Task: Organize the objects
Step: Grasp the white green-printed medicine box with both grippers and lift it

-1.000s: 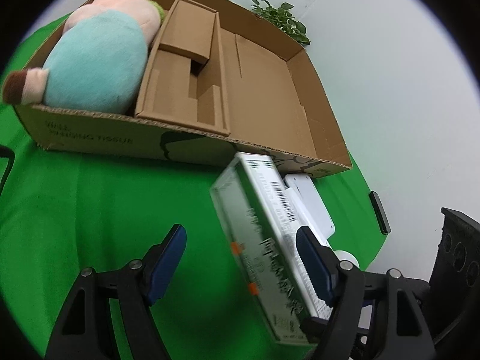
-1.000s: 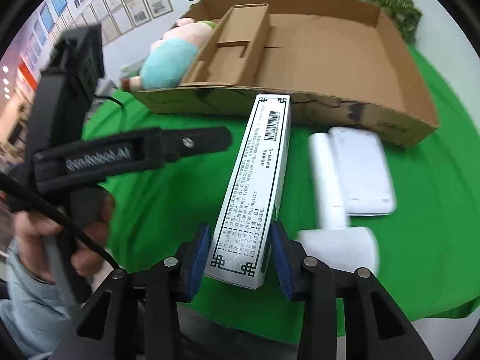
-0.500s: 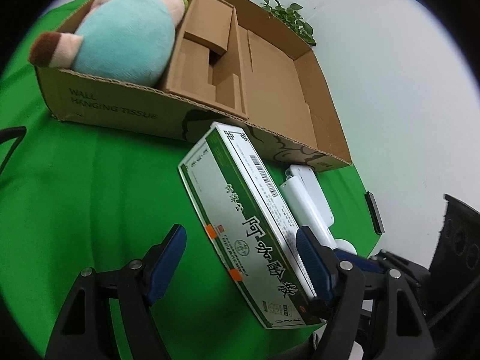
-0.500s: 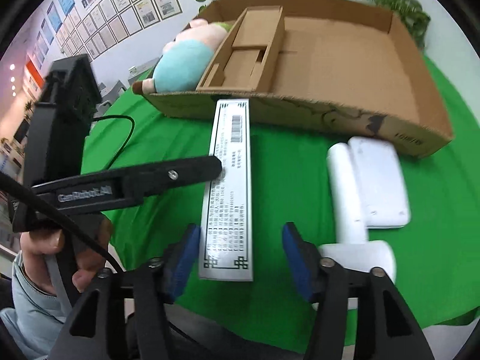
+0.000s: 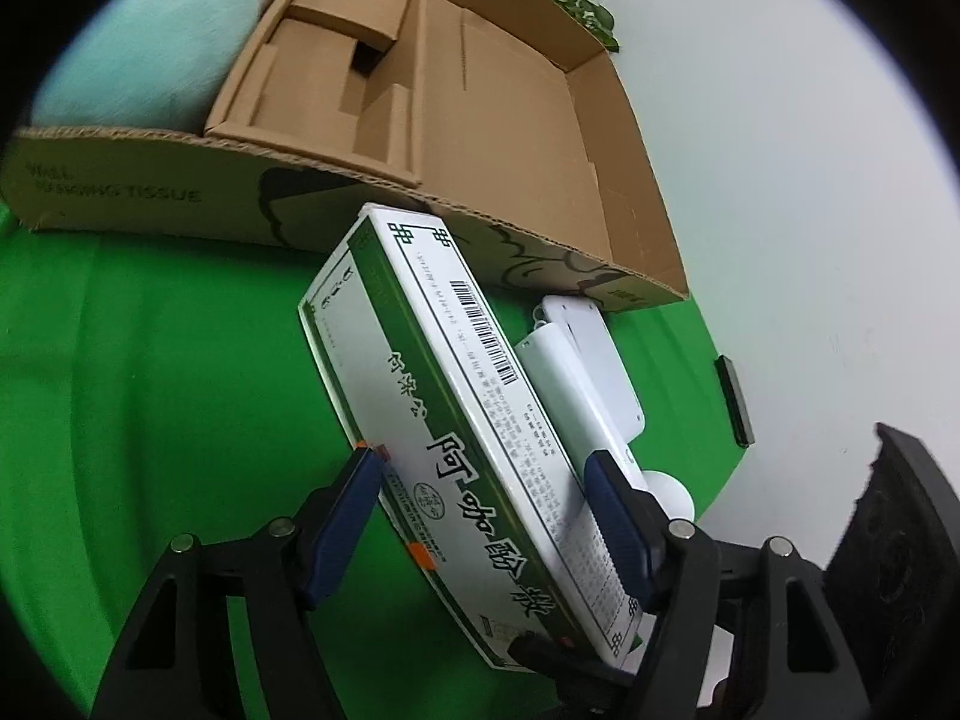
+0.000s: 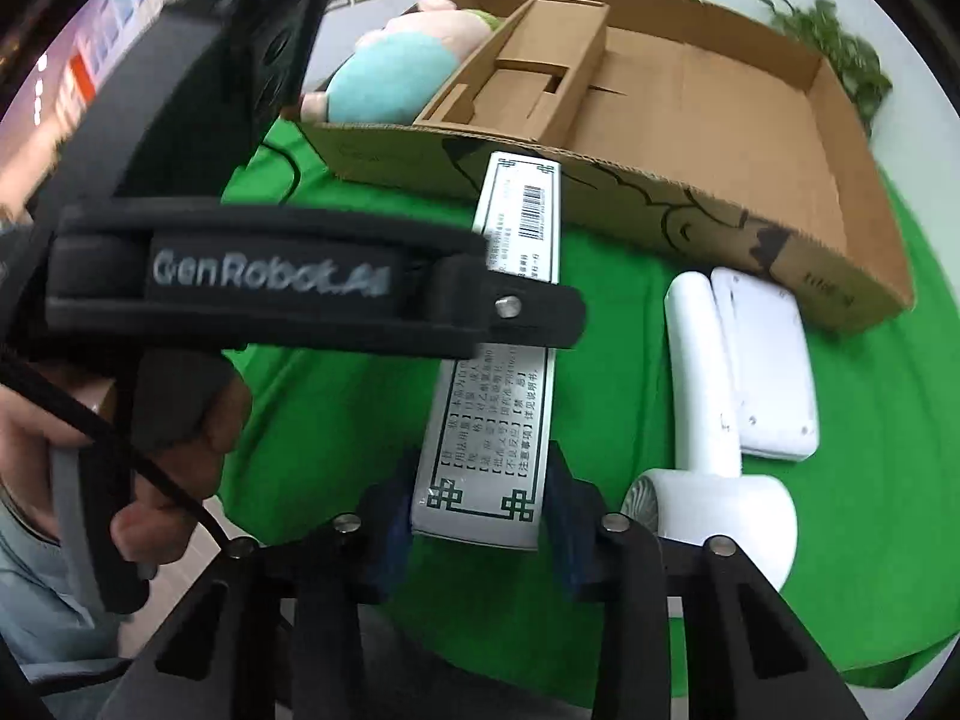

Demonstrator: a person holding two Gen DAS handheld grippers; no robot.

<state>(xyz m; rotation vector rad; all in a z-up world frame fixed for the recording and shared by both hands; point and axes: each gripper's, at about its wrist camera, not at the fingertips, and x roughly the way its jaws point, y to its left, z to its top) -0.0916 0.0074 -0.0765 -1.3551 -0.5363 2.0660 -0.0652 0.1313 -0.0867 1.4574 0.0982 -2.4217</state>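
A long white-and-green medicine box (image 5: 456, 420) (image 6: 504, 360) lies with its far end against the front wall of the cardboard tray (image 5: 180, 180) (image 6: 720, 204). My left gripper (image 5: 486, 534) straddles the box's near half with its blue pads (image 5: 342, 522) close against both sides. My right gripper (image 6: 474, 516) is shut on the box's near end. The left gripper's body (image 6: 288, 294) crosses over the box in the right wrist view.
A plush toy (image 5: 150, 48) (image 6: 390, 72) and a cardboard insert (image 5: 336, 72) (image 6: 528, 60) lie in the tray's left part. A white handheld fan (image 6: 708, 420) and a white flat device (image 6: 768, 360) lie right of the box on the green cloth (image 5: 150, 390). Potted plants stand behind.
My right gripper opened half a second ago and has closed on the box's end again. My left gripper has moved forward and narrowed around the box, which has turned onto its side.
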